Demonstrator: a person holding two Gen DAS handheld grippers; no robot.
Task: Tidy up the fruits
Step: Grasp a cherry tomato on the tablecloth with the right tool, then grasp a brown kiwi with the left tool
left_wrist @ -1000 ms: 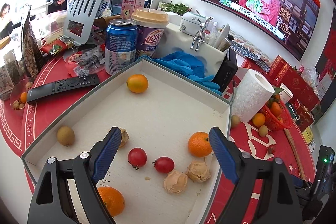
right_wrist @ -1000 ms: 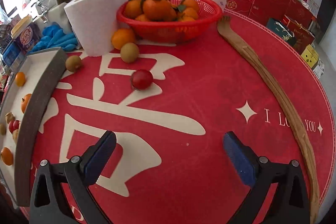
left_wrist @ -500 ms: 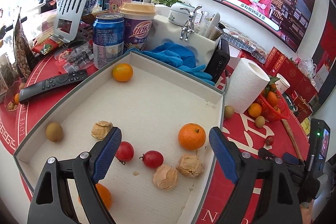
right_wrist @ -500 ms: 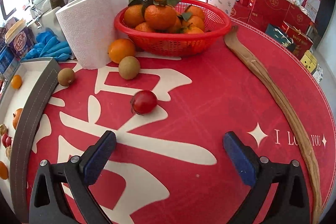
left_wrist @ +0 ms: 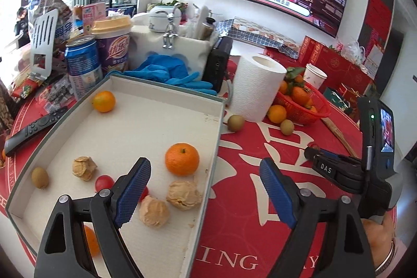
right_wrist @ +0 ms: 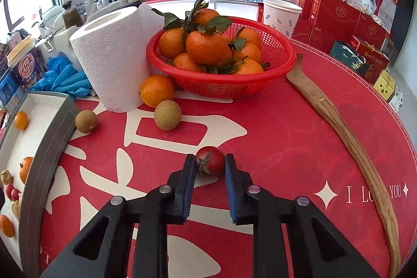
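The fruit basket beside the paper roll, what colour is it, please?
Red basket, clearest in the right wrist view.

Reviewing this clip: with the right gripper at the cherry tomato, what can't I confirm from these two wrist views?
- Orange at the tray's near end, left wrist view: mostly hidden behind the left gripper frame.
- Cherry tomato, left wrist view: nearly all hidden by the right gripper.
- White tray, right wrist view: cut off by the left edge.
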